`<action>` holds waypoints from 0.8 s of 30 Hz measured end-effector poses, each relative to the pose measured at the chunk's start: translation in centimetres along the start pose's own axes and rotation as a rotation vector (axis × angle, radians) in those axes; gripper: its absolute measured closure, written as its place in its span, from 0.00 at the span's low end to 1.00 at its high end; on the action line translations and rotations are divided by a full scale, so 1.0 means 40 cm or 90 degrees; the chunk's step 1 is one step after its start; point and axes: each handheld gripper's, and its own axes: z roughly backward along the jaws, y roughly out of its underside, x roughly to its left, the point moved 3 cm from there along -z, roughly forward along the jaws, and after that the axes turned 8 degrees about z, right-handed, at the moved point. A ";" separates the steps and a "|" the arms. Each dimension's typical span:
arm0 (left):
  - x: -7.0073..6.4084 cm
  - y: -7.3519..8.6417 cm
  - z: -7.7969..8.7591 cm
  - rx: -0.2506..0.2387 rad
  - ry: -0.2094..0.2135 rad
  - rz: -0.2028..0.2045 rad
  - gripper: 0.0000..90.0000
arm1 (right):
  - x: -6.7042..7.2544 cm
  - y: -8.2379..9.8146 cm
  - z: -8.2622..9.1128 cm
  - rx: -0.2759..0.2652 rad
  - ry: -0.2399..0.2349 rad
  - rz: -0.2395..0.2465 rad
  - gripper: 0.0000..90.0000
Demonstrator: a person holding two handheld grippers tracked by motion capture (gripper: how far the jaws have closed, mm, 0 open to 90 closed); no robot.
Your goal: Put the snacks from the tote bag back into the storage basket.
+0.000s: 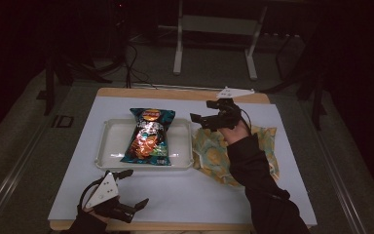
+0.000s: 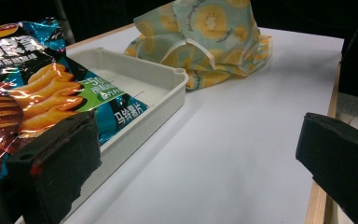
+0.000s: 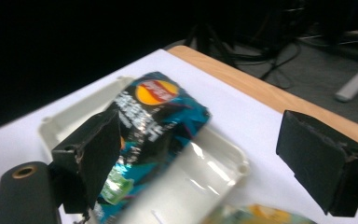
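The teal foil crisp bag [image 1: 149, 136] lay flat inside the shallow white plastic tray [image 1: 108, 146], mid-table. The right gripper [image 1: 202, 111] hovered at the tray's two o'clock, jaws spread, nothing between them. The left gripper [image 1: 134, 187] waited at six o'clock, jaws wide apart, empty too.

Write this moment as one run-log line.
chip bag: lying in white tray | right hand-held gripper: open, empty, beside tray | left hand-held gripper: open, empty
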 end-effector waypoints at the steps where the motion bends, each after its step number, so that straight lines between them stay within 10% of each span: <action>1: 0.000 0.000 0.000 0.000 0.000 0.000 0.00 | -0.003 0.002 0.007 0.000 0.009 0.004 0.15; 24: -0.002 0.000 -0.002 0.002 0.001 0.001 0.00 | -0.077 0.101 0.195 -0.001 0.112 -0.009 0.16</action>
